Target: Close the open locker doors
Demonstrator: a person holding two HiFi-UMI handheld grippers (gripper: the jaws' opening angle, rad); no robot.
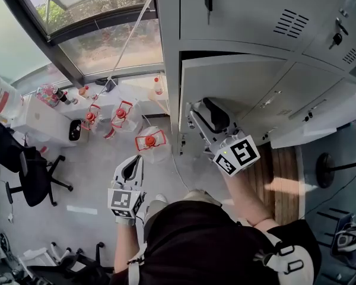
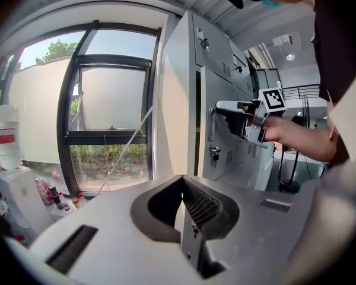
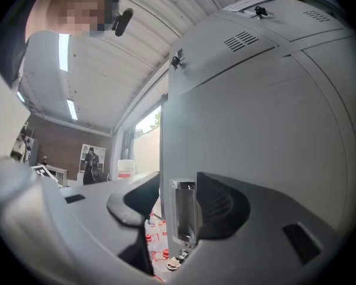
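We are working the right gripper [image 3: 178, 205] onto the free edge of the open locker door [image 3: 255, 117]. Its jaws are standing fairly wide, with the door's metal latch strip [image 3: 183, 215] between them. The strip is sitting close against the right-hand pad, while a gap is showing on the left-hand side, so nothing is clamped yet. The door panel is running up and away to the right of the jaws.

We judge that we are at the start of closing this door. The next move is calling either for a pinch on that edge or for a flat push along the door's swing, following its arc until it meets the cabinet frame.

The left gripper [image 2: 181, 180] is idling. Its jaws are meeting at the tips with nothing between them, and they are pointing toward the locker bank [image 2: 219, 88] and the window [image 2: 107, 105] beyond.

Further out, below the jaws, red-capped water jugs [image 1: 149, 142] are crowding the pale floor [image 1: 95, 177], and an office chair [image 1: 29, 180] is standing off to the left. Another door [image 1: 320, 114] to the right seems to be hanging ajar – likely our next one.
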